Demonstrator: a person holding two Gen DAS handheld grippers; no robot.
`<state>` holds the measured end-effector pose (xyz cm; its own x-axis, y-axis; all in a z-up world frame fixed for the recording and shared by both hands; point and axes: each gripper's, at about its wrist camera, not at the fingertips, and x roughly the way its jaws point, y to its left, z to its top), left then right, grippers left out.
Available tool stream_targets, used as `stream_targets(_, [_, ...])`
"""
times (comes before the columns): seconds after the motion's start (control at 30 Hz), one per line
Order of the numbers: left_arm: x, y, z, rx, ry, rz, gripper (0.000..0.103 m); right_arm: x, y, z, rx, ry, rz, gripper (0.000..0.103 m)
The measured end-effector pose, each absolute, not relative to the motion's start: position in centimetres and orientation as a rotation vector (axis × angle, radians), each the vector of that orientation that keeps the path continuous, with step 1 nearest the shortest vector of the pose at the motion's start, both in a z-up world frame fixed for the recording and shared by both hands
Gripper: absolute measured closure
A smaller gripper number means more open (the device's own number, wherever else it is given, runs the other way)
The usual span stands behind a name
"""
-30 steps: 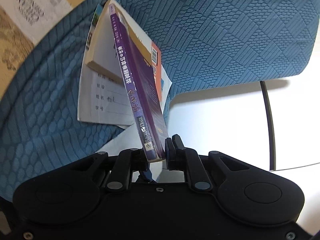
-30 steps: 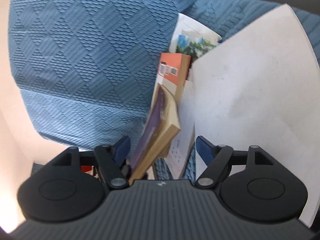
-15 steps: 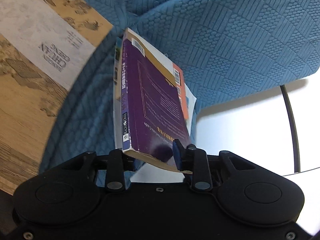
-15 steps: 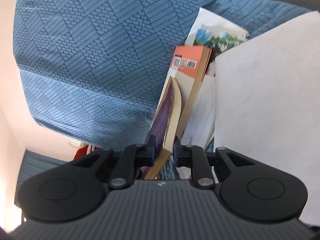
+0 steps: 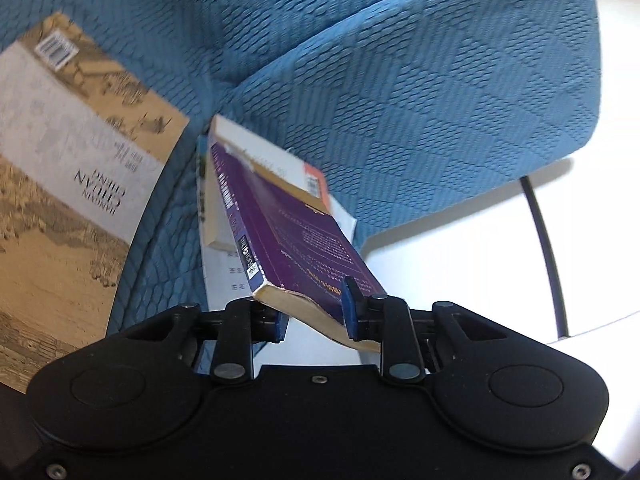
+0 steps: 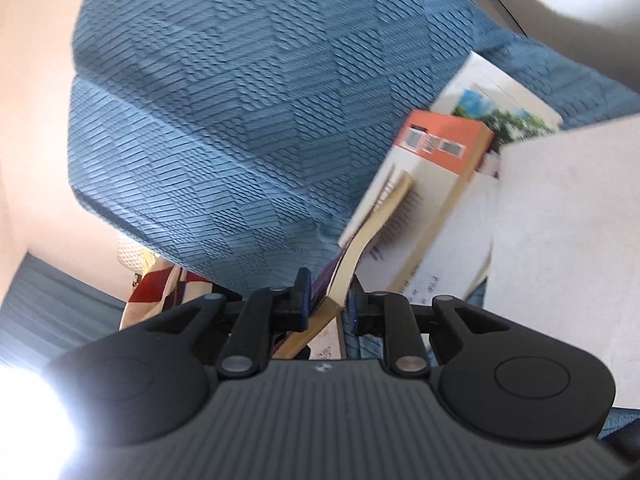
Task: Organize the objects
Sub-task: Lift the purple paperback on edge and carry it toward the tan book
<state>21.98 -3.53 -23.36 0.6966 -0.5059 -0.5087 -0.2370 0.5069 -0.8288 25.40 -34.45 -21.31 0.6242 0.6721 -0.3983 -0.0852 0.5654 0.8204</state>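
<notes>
A purple paperback book [image 5: 296, 236] lies tilted between the jaws of my left gripper [image 5: 314, 314]; the jaws stand wider than the book's thickness, with only the right pad [image 5: 350, 304] against its cover. My right gripper [image 6: 326, 300] is shut on the same purple book [image 6: 360, 240] at its page edge. Under it lies an orange-and-white book [image 5: 280, 160], also in the right wrist view [image 6: 440, 148], on a white paper sheet [image 5: 228, 280]. All rest on a blue textured chair [image 5: 400, 80].
A large tan book with a white band [image 5: 72, 184] lies on the chair at the left. A landscape-picture booklet [image 6: 500, 108] and a big white sheet [image 6: 560, 220] sit at the right. White floor and a black chair leg [image 5: 544, 240] are at the right.
My left gripper's jaws have spread apart around the purple book, which has tipped flatter. My right gripper, open a second ago, closed on the book's page edge.
</notes>
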Motion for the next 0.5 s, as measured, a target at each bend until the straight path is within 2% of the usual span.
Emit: stream_targets(0.5, [18.8, 1.5, -16.0, -1.016, 0.724, -0.232, 0.078, 23.4, -30.1, -14.7, 0.832, 0.713, 0.58, 0.081])
